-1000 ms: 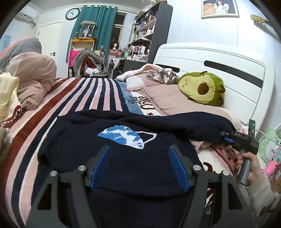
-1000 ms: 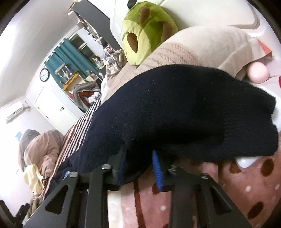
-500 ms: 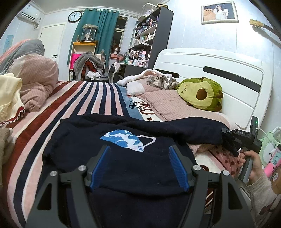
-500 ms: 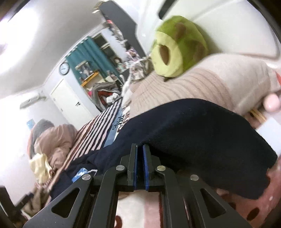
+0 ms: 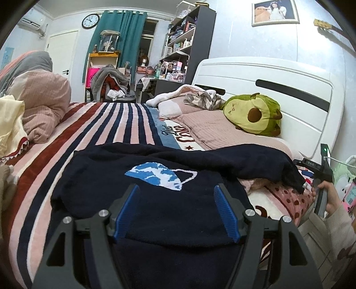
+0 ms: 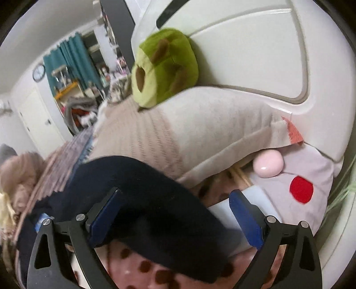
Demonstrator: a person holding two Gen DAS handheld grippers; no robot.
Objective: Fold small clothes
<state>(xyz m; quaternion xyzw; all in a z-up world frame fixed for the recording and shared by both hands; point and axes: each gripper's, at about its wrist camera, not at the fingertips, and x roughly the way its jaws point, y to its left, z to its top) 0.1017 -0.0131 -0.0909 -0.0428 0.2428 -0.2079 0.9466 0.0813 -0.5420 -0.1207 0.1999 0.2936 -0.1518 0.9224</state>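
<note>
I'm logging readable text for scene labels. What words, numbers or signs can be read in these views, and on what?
"Diet Coke", partly hidden by the pillow: script and block lettering on the striped blanket.
Small display on the right gripper: characters too small to read.
Wall clock: numerals too small to read.
Pink sign below the yellow shelf: print too blurred to read.
Navy sweater: a blue-and-white planet picture only, no words.

Sweater (image 5: pixel 155 200) flat on striped blanket (image 5: pixel 106 124), sleeve (image 6: pixel 155 204) toward pillow (image 5: pixel 213 129), plush (image 5: pixel 253 115) against headboard (image 5: pixel 289 89) behind.
</note>
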